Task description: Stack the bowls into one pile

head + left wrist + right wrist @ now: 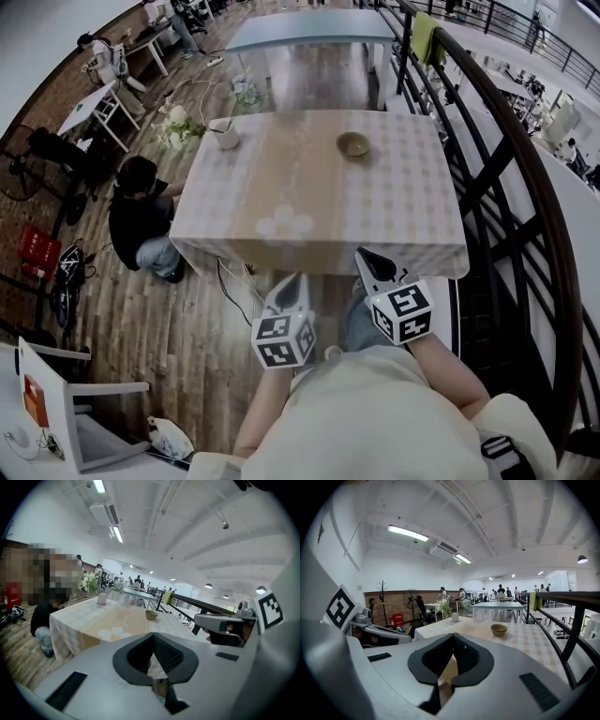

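— What is at the far left?

— In the head view a person (pixel 141 220) crouches on the wooden floor (pixel 202 347), just beside the left edge of the table (pixel 281 187). A red crate (pixel 37 246) stands further left.

— And on the table?

— A checked cloth covers it. A white cup (pixel 226 139) stands near the far left corner, with flowers (pixel 178 127) just beyond that corner. The bowl (pixel 353 144) sits upright right of the middle, toward the far edge, well apart from the cup.

— Where is the left gripper?

— The left gripper (pixel 293 281) is held off the near edge of the table, over the floor, pointing at the table. Its own view shows the jaws together at the tips with nothing between them (pixel 153 637). The cup (pixel 101 598) and the bowl (pixel 151 615) show far ahead of it, and the other gripper (pixel 220 623) is at its right.

— And the right gripper?

— The right gripper (pixel 367 258) is near the left one, its tip close to the cloth's hanging near edge. Its view also shows the jaws together and empty (pixel 453 637). The bowl (pixel 498 630) lies ahead, slightly to the right, well away from the jaws. The left gripper (pixel 379 632) shows at the left there.

— What lies at the far right?

— A dark railing (pixel 506 141) runs along the right side of the table.
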The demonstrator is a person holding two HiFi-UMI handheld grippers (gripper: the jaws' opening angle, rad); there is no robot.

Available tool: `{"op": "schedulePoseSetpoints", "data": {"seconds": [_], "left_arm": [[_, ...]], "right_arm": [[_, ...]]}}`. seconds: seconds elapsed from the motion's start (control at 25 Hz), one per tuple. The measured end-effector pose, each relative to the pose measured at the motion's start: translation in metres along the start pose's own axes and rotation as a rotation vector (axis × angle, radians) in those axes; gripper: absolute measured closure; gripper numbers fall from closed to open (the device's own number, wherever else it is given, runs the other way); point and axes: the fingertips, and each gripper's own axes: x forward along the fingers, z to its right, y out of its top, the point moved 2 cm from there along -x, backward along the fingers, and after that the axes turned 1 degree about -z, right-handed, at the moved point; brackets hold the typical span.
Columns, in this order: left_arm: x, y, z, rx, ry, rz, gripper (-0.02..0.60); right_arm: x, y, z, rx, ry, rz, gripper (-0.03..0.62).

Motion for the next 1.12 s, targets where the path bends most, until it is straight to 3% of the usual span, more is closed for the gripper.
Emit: {"op": "schedulePoseSetpoints", "data": {"seconds": [1.12], "left_arm": [[-0.008,0.001,0.005,0.005,0.01,0.021,0.578]], "right_arm": [[-0.007,0.002,-0.004,0.033,0.015,0.037,0.594]]}}
